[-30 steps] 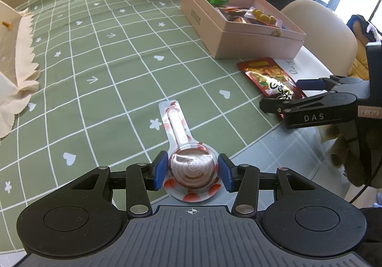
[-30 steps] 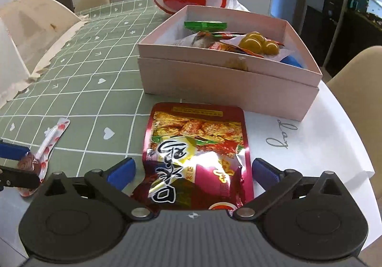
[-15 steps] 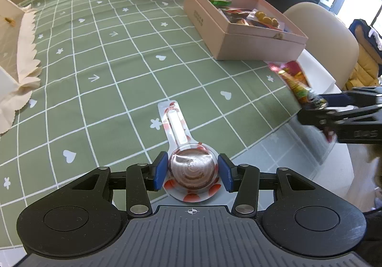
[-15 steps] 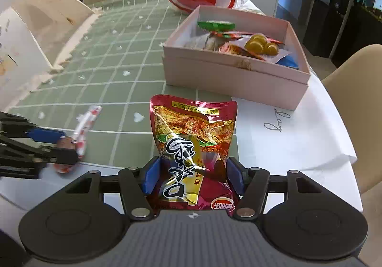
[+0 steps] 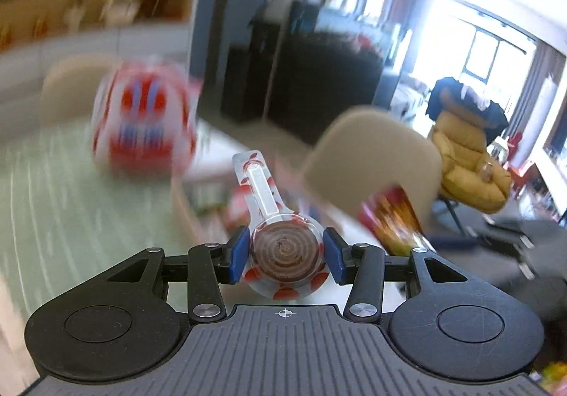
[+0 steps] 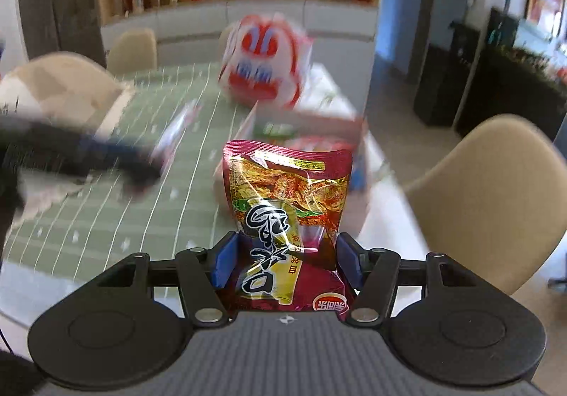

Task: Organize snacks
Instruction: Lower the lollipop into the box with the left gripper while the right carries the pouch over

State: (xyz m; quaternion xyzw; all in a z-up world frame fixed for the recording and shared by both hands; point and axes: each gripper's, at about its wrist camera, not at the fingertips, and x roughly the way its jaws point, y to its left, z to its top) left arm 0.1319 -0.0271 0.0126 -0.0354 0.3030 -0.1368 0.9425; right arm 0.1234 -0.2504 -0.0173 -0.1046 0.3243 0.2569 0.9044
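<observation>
Both loads are now off the worktop: a second ago the red snack pouch lay flat with jaws wide around it, now the right gripper has its jaws clamped on the pouch's lower end, frame centre. Left gripper, jaws closed on the spoon-shaped chocolate pack, has lifted too. Heavy blur in both views; pink box sits blurred mid-frame, likely the drop target for both.

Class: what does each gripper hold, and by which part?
Left gripper: lollipop, by its round head. Right gripper: snack pouch, by its lower side edges.
</observation>
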